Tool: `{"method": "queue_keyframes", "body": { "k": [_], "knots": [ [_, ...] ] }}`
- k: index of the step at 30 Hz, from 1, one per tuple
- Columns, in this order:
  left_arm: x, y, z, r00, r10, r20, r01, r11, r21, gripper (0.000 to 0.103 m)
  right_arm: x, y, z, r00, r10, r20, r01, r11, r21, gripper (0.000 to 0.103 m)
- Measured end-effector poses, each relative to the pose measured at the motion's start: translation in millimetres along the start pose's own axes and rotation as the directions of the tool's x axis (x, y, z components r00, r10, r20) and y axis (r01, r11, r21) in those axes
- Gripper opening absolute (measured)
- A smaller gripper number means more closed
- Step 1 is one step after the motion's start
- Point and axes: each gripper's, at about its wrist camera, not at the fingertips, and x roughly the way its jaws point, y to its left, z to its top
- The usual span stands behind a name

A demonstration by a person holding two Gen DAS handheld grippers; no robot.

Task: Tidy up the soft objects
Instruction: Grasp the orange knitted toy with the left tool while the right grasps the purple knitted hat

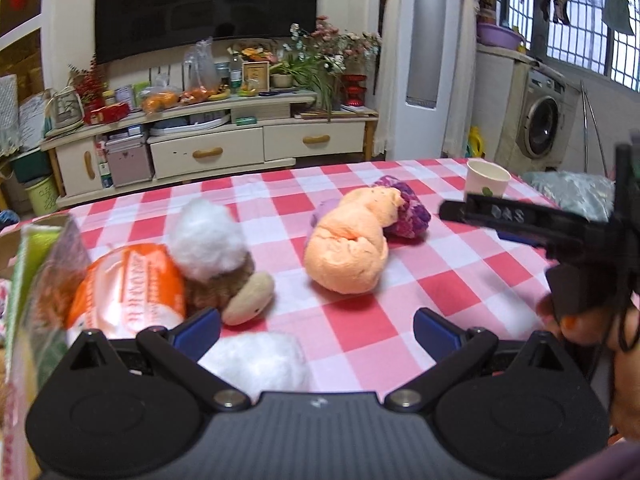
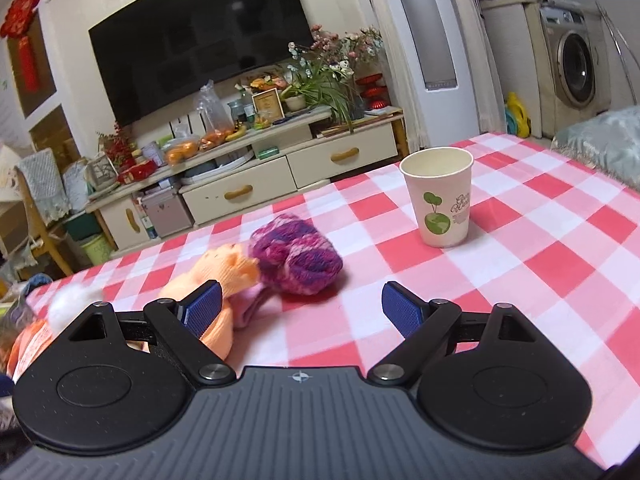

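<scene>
On the red-and-white checked tablecloth (image 1: pixel 360 320) lie an orange soft cloth (image 1: pixel 348 252), a purple knitted bundle (image 1: pixel 408 212) touching its far end, two white cotton puffs (image 1: pixel 208 236) (image 1: pixel 256 360), a brown plush toy (image 1: pixel 236 292) and an orange packet (image 1: pixel 128 292). My left gripper (image 1: pixel 316 330) is open just above the near cotton puff. My right gripper (image 2: pixel 302 308) is open and empty, with the purple bundle (image 2: pixel 296 260) just ahead and the orange cloth (image 2: pixel 208 280) behind its left finger. The right gripper (image 1: pixel 540 224) also shows at the right edge of the left wrist view.
A paper cup (image 2: pixel 440 196) stands upright on the far right of the table. A cardboard box edge with packets (image 1: pixel 28 280) rises at the left. A grey cushion (image 2: pixel 600 140) lies past the table's right edge. A TV cabinet (image 1: pixel 216 140) stands beyond the table.
</scene>
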Motion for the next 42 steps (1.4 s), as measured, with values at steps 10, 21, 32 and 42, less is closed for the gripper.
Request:
{"method": "queue_keyframes", "body": {
  "k": [10,21,32,42],
  "knots": [
    [39,-26,12,1.000,0.017,-0.007,-0.017,0.998,0.066,0.102,40,-2,16,0.992,0.124,-0.003,-0.123,0.988,0.094,0.103],
    [84,-32,27,0.999,0.046,0.000,-0.046,0.998,0.051,0.102,62,-10,17,0.985,0.163,-0.054,-0.153,0.976,0.152,0.103],
    [113,-29,37,0.999,0.030,0.011,-0.030,0.999,0.037,0.102,65,-8,11,0.973,0.190,-0.132,-0.167,0.971,0.172,0.103],
    [129,-21,40,0.998,-0.012,-0.055,0.009,0.998,-0.059,0.082,65,-14,14,0.962,0.222,-0.159,-0.195,0.967,0.166,0.103]
  ]
}}
